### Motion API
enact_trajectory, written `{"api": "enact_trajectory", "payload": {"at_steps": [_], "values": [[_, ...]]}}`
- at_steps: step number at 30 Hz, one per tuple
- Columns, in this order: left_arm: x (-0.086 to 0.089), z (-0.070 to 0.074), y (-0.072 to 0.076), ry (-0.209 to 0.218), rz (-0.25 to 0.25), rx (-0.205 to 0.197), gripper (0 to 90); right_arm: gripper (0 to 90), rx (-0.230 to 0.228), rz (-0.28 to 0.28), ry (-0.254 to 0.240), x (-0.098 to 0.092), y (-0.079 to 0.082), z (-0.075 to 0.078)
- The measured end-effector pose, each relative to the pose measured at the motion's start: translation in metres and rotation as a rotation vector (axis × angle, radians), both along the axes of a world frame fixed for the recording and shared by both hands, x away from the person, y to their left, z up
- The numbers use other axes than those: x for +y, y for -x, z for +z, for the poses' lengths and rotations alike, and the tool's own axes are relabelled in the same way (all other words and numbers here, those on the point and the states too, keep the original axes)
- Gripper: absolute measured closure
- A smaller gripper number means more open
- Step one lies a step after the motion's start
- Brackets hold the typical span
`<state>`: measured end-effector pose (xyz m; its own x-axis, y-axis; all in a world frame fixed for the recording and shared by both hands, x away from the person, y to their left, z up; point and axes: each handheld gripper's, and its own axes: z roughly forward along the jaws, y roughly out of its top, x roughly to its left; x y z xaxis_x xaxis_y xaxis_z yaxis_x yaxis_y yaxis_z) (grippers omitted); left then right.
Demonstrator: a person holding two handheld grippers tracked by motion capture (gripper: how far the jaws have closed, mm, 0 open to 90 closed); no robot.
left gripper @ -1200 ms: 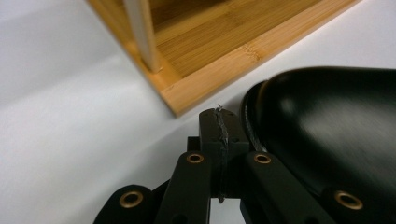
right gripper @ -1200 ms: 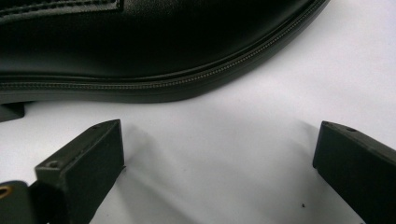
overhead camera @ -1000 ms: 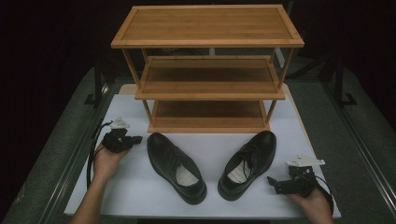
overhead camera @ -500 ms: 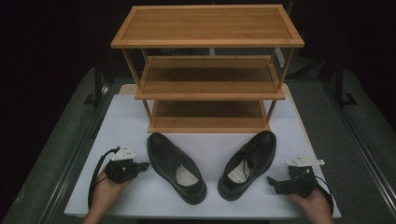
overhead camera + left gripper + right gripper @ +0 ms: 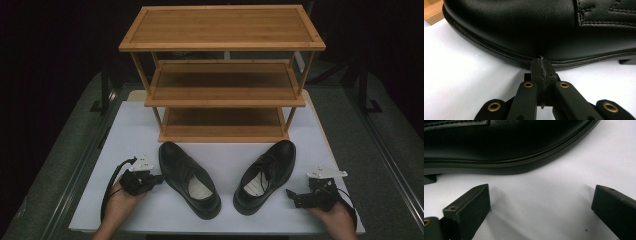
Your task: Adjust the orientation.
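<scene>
Two black shoes lie on the white table (image 5: 150,125), in front of the wooden rack (image 5: 222,80): the left shoe (image 5: 189,178) at 7 o'clock, the right shoe (image 5: 264,175) at 5; your left gripper (image 5: 159,178), jaws pressed together, points at the left shoe's sole edge; your right gripper (image 5: 292,197), jaws spread and empty, sits just beside the right shoe.

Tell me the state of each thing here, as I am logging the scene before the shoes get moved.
Left black leather lace-up shoe: upright on its sole on the white table, toe toward the rack.
Right black leather lace-up shoe: upright on the table, not gripped.
Three-tier wooden rack: upright, shelves bare.
Left tool: jaws shut, tip beside the left shoe's sole.
Right tool: jaws open, nothing between them.
</scene>
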<state>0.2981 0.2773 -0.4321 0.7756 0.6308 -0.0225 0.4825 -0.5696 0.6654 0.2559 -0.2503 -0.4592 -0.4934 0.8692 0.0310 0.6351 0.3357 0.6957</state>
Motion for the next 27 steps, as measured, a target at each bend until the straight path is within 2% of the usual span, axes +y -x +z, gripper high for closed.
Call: {"api": "enact_trajectory", "payload": {"at_steps": [11, 19, 27], "values": [[-0.021, 0.0, -0.023, -0.018, -0.026, -0.007, 90.0, 1.5, 0.001, 0.0, 0.0, 0.0, 0.0, 0.0], [-0.031, -0.001, -0.034, -0.001, -0.02, -0.002, 90.0, 1.6, -0.002, 0.001, 0.0, 0.0, 0.0, 0.0], [-0.046, 0.0, -0.046, -0.016, -0.031, -0.007, 90.0, 1.6, -0.003, 0.002, 0.0, 0.0, 0.0, 0.0]]}}
